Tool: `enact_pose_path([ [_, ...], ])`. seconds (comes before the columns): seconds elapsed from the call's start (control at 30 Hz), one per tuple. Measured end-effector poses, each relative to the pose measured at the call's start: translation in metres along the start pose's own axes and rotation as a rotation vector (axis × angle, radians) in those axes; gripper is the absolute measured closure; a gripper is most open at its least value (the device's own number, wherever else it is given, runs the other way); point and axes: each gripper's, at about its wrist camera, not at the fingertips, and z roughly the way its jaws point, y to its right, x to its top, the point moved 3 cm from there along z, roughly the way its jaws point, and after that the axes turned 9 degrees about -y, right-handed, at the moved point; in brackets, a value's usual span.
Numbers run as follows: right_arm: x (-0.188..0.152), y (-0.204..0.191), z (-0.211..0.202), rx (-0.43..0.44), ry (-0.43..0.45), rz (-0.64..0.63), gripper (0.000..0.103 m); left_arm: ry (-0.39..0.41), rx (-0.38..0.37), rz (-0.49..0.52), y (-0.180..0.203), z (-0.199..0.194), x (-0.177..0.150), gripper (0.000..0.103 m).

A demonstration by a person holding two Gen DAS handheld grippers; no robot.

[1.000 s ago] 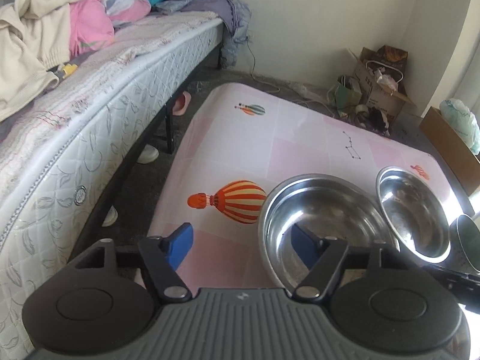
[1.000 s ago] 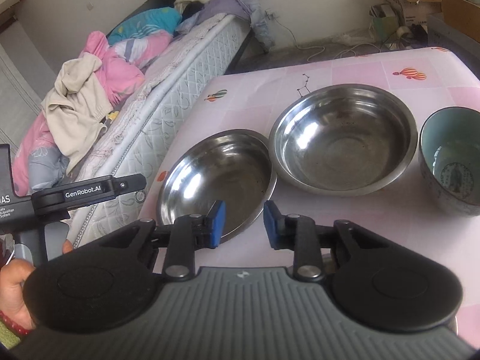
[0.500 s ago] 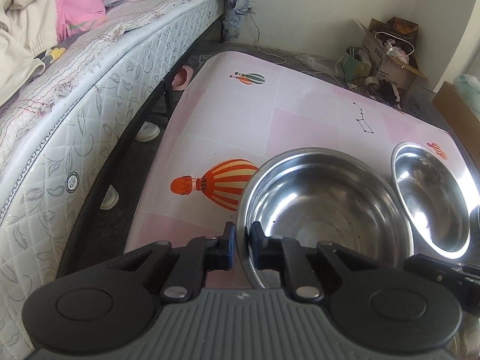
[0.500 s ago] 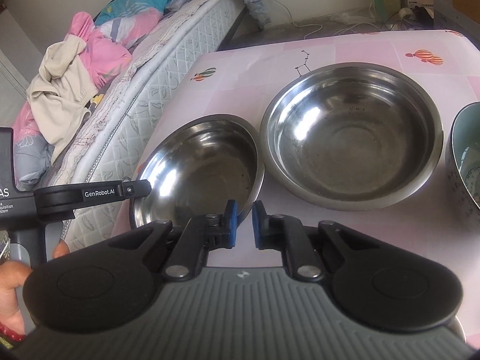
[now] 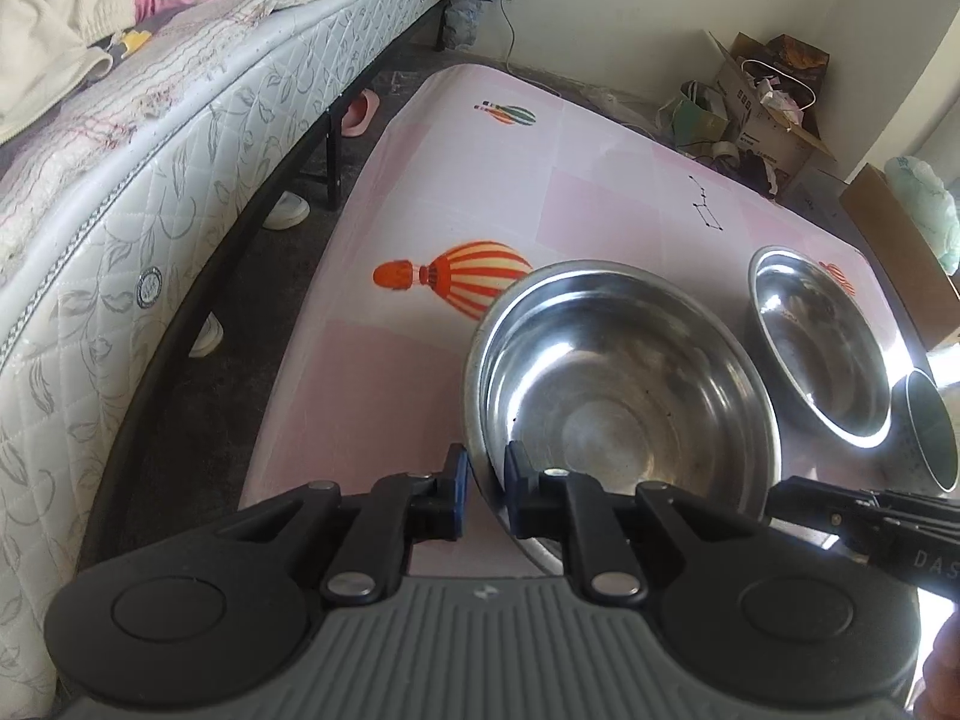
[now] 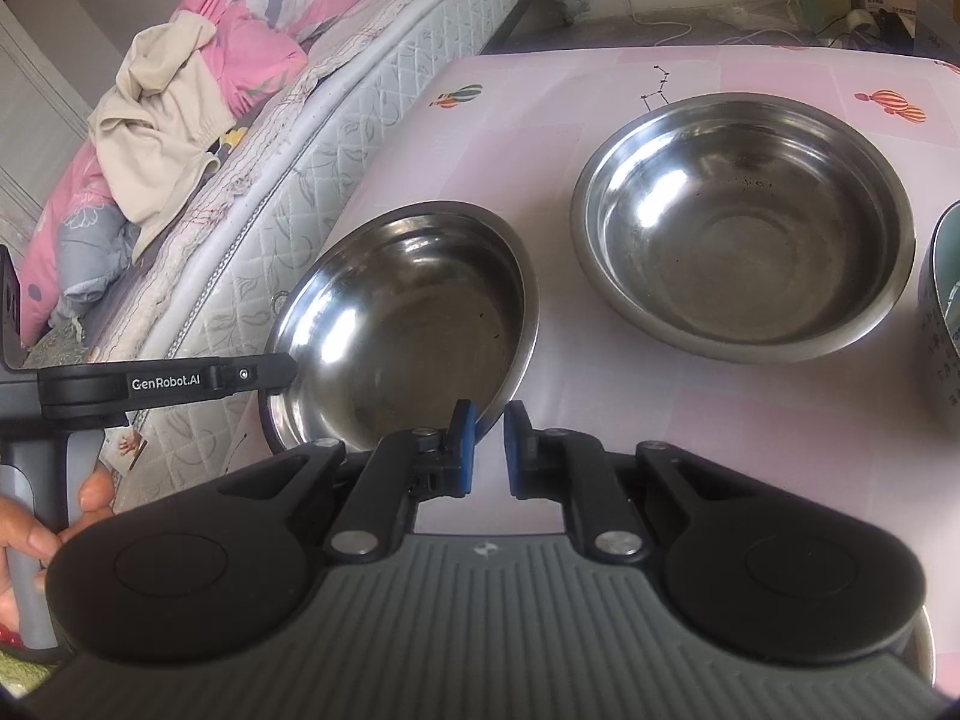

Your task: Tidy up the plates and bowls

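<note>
Firstly, left wrist view: my left gripper (image 5: 483,474) is pinched on the near rim of the steel bowl (image 5: 621,390), one blue pad outside the wall and one inside. That bowl sits on the pink table (image 5: 480,180), just right of the striped balloon print (image 5: 456,282). A second steel bowl (image 5: 819,354) lies beyond it to the right, a dark ceramic bowl (image 5: 930,432) further right at the table edge. The mattress (image 5: 150,192) runs along the left.

Next, right wrist view: my right gripper (image 6: 487,444) is clamped on the same steel bowl (image 6: 402,324) at its near right rim. My left gripper (image 6: 282,367) grips its left rim. The second steel bowl (image 6: 744,228) stands to the right, apart from it. My hand (image 6: 36,534) holds the left handle.
</note>
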Motion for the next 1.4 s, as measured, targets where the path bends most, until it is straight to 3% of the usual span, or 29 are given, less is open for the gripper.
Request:
enact_pose_path([
  [0.13,-0.001,0.001,-0.006,-0.004,-0.005,-0.008,0.086,-0.012,-0.045,-0.002,-0.008,-0.006,-0.009,0.089],
  [0.17,0.0,0.002,-0.006,-0.002,-0.007,0.0,0.082,-0.007,-0.053,-0.003,-0.009,-0.008,-0.009,0.084],
  [0.23,0.002,0.005,-0.005,-0.01,-0.009,0.015,0.063,0.017,-0.059,0.001,-0.01,-0.012,-0.009,0.077],
  [0.3,0.007,0.008,-0.004,-0.021,0.003,0.03,0.059,0.026,-0.039,-0.001,-0.011,-0.014,-0.006,0.067],
  [0.47,0.018,0.015,0.005,-0.017,-0.001,0.058,0.059,0.029,0.012,0.01,-0.009,-0.007,0.005,0.066],
  [0.63,0.023,0.008,0.013,-0.038,-0.005,0.033,0.075,-0.014,0.023,-0.003,-0.01,0.008,0.008,0.067],
  [0.83,0.022,0.002,0.015,-0.044,0.007,0.018,0.087,-0.041,0.024,-0.013,-0.008,0.015,0.006,0.08],
  [0.93,0.021,0.0,0.015,-0.052,0.011,0.01,0.088,-0.036,0.027,-0.004,-0.004,0.014,0.005,0.084],
  [1.4,0.017,-0.008,0.008,-0.076,0.027,-0.034,0.09,-0.015,0.068,0.006,0.004,0.002,0.001,0.084],
])
